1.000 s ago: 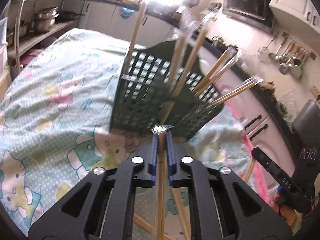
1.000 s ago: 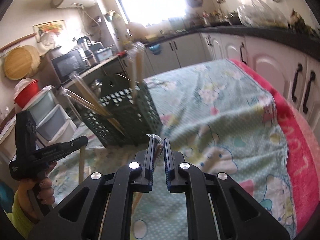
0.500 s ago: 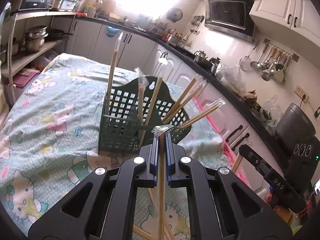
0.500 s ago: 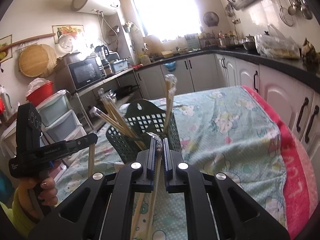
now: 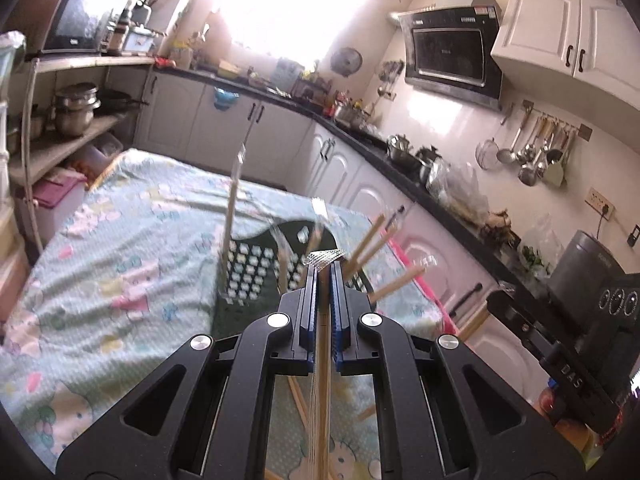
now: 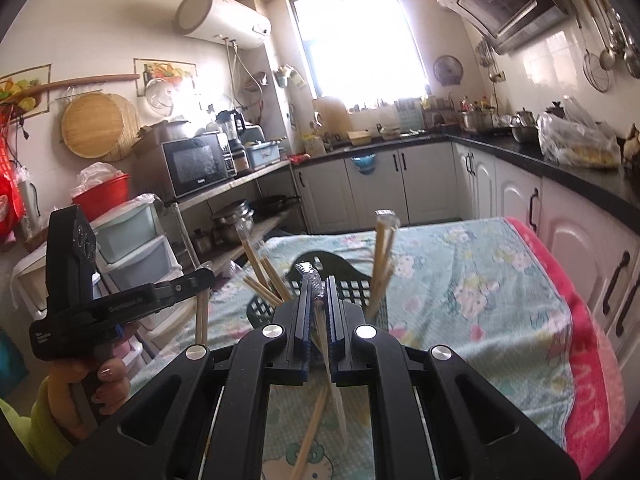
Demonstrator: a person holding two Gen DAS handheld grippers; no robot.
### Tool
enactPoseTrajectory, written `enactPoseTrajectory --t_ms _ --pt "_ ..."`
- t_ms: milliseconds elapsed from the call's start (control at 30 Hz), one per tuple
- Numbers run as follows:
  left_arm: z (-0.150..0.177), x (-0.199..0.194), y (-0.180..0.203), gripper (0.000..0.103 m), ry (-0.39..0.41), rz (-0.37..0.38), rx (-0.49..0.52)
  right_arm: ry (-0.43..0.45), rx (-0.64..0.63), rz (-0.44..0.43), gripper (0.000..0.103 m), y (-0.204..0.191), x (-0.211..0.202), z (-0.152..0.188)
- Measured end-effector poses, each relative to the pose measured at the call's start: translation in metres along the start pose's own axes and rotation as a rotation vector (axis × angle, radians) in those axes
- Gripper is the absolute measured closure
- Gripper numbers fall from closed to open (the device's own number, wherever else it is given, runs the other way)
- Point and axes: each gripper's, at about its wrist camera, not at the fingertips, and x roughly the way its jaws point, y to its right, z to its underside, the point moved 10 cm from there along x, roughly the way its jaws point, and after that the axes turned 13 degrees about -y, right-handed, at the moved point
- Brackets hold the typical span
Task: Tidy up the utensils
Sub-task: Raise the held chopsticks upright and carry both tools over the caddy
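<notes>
A dark green perforated utensil basket (image 5: 256,272) (image 6: 352,286) stands on the cartoon-print tablecloth and holds several plastic-wrapped chopstick pairs (image 5: 232,208) (image 6: 382,264) that stick up at angles. My left gripper (image 5: 323,270) is shut on a wrapped chopstick pair (image 5: 323,380), held upright above the table, near side of the basket. My right gripper (image 6: 318,284) is shut on another wrapped chopstick pair (image 6: 326,344), also raised before the basket. The left gripper shows in the right wrist view (image 6: 202,276), with its chopsticks hanging below.
More chopsticks (image 5: 298,396) (image 6: 310,436) lie loose on the tablecloth (image 5: 120,264) under the grippers. A pink towel (image 6: 588,360) edges the table's right side. Kitchen cabinets (image 6: 580,216), shelves with pots (image 5: 76,108) and storage drawers (image 6: 132,240) surround the table.
Both grippers have risen and pulled back from the basket with their chopstick pairs still held; the basket now looks smaller and lower in both views.
</notes>
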Motion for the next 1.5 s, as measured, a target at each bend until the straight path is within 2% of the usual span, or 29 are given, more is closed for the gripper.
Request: enactPoseTrajectory --t_ms 433,767,1500 --pt "-0.057 -0.028 -0.021 0.1 0.143 -0.086 -0.007 0.057 -0.037 -0.021 0.096 -0.022 -0.003 -0.032" --pt "-0.091 -0.036 -0.032 0.1 0.207 -0.139 -0.016 0.084 -0.051 -0.018 0.096 -0.027 -0.002 -0.055" --pt "-0.158 -0.025 -0.023 0.1 0.353 -0.226 0.019 0.22 -0.051 0.03 0.096 -0.01 -0.009 -0.122"
